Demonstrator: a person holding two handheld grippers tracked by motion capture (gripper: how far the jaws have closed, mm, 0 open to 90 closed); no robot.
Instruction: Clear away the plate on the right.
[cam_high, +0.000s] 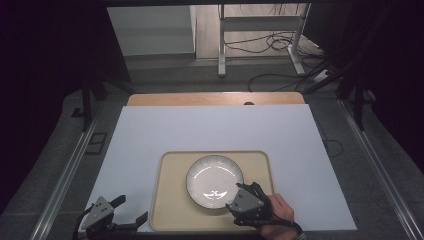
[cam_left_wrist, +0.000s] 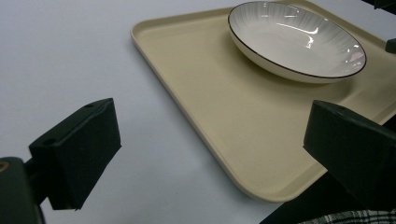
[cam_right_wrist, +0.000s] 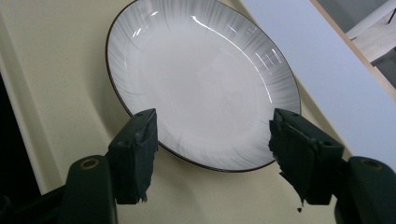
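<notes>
A white ribbed plate (cam_high: 215, 181) with a thin dark rim lies on a beige tray (cam_high: 172, 200) near the table's front edge. My right gripper (cam_high: 244, 194) hovers at the plate's near right edge, open, its jaws wide on either side of the plate's rim (cam_right_wrist: 215, 165) with nothing gripped. In the right gripper view the plate (cam_right_wrist: 201, 79) lies just beyond the jaws. My left gripper (cam_high: 131, 210) is at the front left, open, beside the tray's near left corner (cam_left_wrist: 261, 191). The left gripper view shows the plate (cam_left_wrist: 294, 39) farther along the tray (cam_left_wrist: 210, 93).
A white sheet (cam_high: 210, 130) covers the wooden table (cam_high: 215, 98). Beyond the table are a desk frame (cam_high: 260, 30) and loose cables (cam_high: 280, 75) on the floor. Metal rails (cam_high: 65, 175) run along both sides.
</notes>
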